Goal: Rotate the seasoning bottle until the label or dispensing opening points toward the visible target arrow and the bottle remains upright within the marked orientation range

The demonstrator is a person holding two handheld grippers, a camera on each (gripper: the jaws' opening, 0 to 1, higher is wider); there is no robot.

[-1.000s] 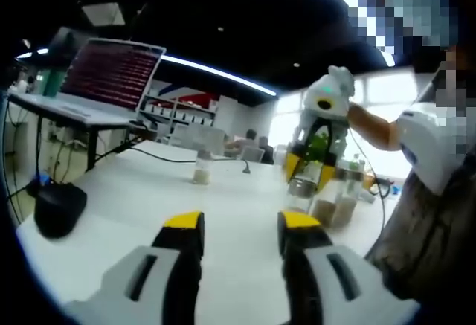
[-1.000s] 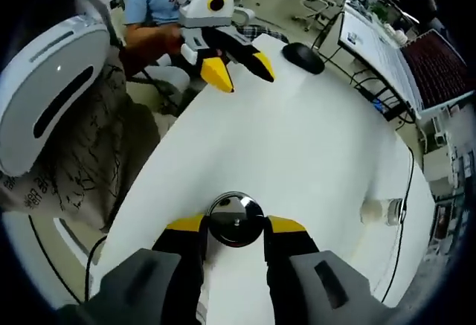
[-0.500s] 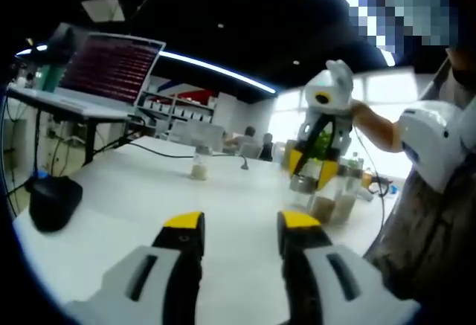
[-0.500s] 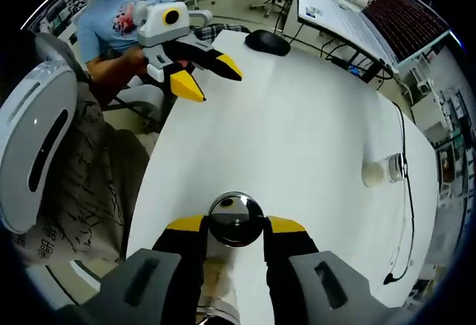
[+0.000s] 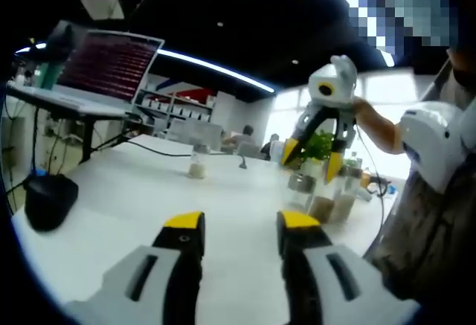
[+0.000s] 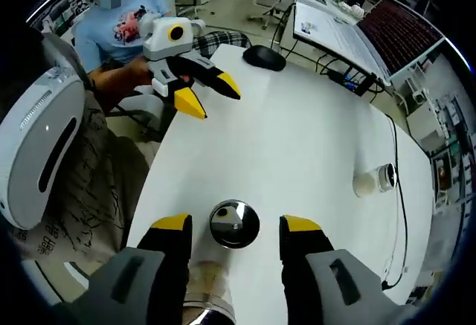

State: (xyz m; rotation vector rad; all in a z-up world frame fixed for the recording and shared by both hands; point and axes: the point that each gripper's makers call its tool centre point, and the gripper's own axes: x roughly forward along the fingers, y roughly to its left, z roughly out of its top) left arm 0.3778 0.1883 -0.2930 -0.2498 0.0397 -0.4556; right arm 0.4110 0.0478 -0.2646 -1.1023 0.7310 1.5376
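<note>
In the left gripper view, our left gripper (image 5: 232, 224) hangs released, well apart from the seasoning bottle (image 5: 300, 189) ahead-right. In the right gripper view, our right gripper (image 6: 234, 226) straddles the bottle's cap (image 6: 234, 223), jaws parted, directly above the upright bottle on the counter (image 6: 312, 139).

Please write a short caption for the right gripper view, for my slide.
Open right tongs straddle an upright seasoning bottle on a white table.

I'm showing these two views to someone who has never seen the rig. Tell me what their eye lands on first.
In the right gripper view, the shiny round cap of the seasoning bottle stands on the white table, between the open yellow-tipped jaws of the right gripper. The left gripper, held by a person's hand, hovers open near the table's far edge. A black mouse lies beyond it.
</note>
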